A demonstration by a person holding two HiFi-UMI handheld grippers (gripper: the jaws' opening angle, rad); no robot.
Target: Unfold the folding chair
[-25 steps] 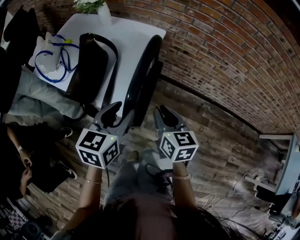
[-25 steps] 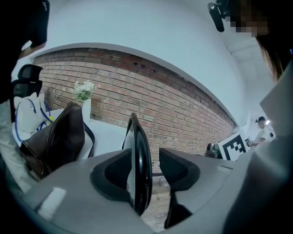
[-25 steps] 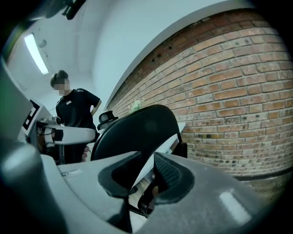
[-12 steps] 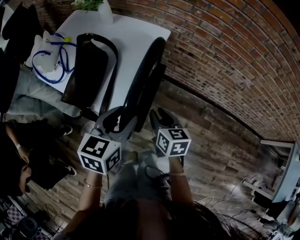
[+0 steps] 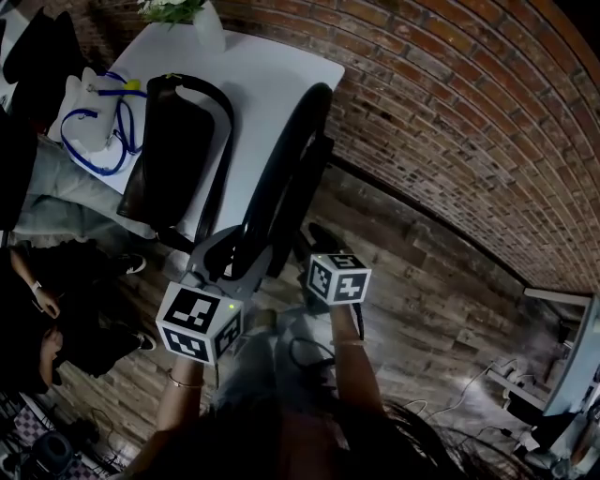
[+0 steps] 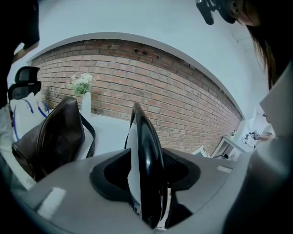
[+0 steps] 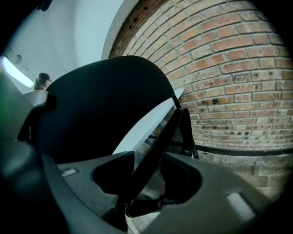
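While the folding chair [image 5: 286, 169] stands folded, left hand-held gripper [image 6: 145, 171] clamps its rim; right hand-held gripper [image 7: 149, 176] is opening, another chair edge between its jaws. Unfolding appears entirely outstanding.

Loft-style office or studio, exposed red brick wall [image 5: 450, 103], weathered wood-plank floor [image 5: 422, 277], white rectangular table [image 5: 272, 84] bearing dark brown leather bag [image 5: 173, 141] and white vase of flowers [image 5: 208, 28], black office-chair headrest [image 6: 25, 75] behind.
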